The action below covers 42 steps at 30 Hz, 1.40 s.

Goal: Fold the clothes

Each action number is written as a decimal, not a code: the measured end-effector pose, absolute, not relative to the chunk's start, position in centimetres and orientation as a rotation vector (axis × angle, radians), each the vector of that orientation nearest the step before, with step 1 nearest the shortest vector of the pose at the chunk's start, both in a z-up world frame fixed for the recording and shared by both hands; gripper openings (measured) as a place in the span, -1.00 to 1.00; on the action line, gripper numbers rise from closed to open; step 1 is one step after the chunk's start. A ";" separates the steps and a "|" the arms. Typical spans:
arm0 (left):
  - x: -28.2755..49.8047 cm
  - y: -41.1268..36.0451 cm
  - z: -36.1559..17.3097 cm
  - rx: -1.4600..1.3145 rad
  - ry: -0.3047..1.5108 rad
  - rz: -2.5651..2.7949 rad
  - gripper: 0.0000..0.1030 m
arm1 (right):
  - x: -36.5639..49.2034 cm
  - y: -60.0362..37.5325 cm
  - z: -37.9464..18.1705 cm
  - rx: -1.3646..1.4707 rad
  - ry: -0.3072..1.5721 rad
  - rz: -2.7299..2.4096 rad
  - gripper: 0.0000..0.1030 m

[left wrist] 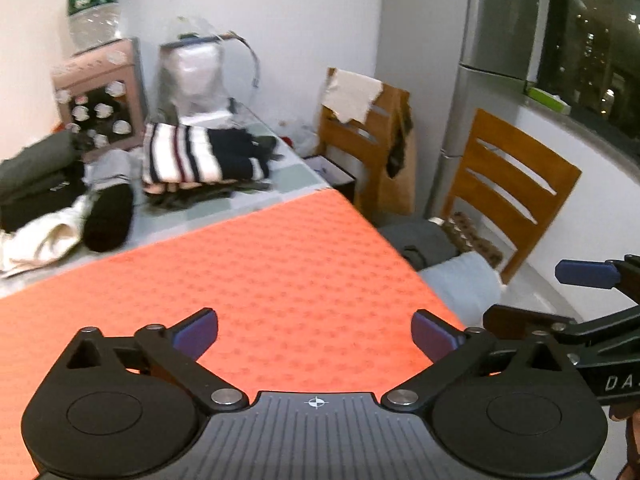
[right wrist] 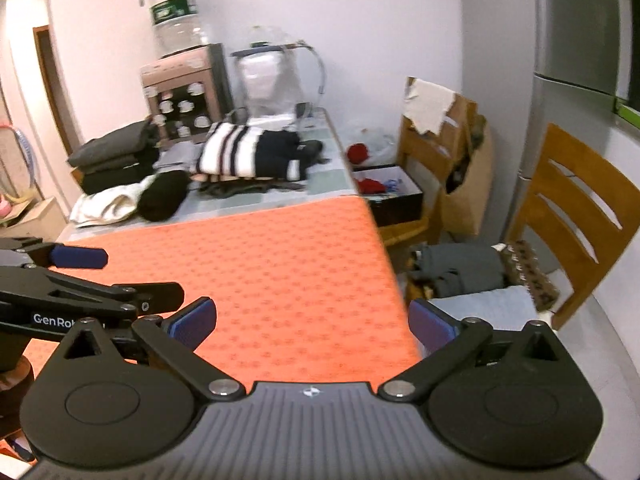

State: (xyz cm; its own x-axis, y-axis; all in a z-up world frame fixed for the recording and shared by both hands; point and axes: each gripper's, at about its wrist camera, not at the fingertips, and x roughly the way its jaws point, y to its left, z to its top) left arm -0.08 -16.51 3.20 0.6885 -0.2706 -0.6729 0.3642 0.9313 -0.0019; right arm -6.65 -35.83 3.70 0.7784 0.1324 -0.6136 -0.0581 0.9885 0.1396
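Note:
An orange mat [left wrist: 240,280] covers the near part of the table and also shows in the right wrist view [right wrist: 280,264]. My left gripper [left wrist: 315,336] is open and empty above its near edge. My right gripper [right wrist: 312,326] is open and empty over the mat's right edge. Each gripper shows in the other's view, the right one [left wrist: 576,292] and the left one [right wrist: 100,276]. Folded clothes lie at the far end: a striped sweater [right wrist: 248,152], a dark stack [right wrist: 116,152], a white garment [right wrist: 112,200]. More clothes [right wrist: 460,268] lie on a chair seat to the right.
A water dispenser [right wrist: 180,80] and a clear jug [right wrist: 272,76] stand at the table's far end. Wooden chairs [right wrist: 572,216] stand to the right, with a fridge [right wrist: 576,80] behind. A black box [right wrist: 392,196] sits beside the table.

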 end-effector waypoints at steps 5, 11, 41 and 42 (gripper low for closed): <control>-0.6 -12.0 4.0 0.130 0.713 -0.286 0.99 | -6.2 -31.7 4.4 0.112 0.657 0.154 1.00; -2.5 -7.7 4.5 0.194 0.684 -0.151 1.00 | -5.0 -28.1 5.3 0.134 0.633 0.213 1.00; -0.1 -3.2 2.2 0.050 0.857 0.115 1.00 | 0.4 -24.3 3.9 0.072 0.640 0.253 1.00; 0.1 -3.2 2.1 0.052 0.861 0.115 1.00 | 0.5 -24.4 3.8 0.075 0.642 0.254 1.00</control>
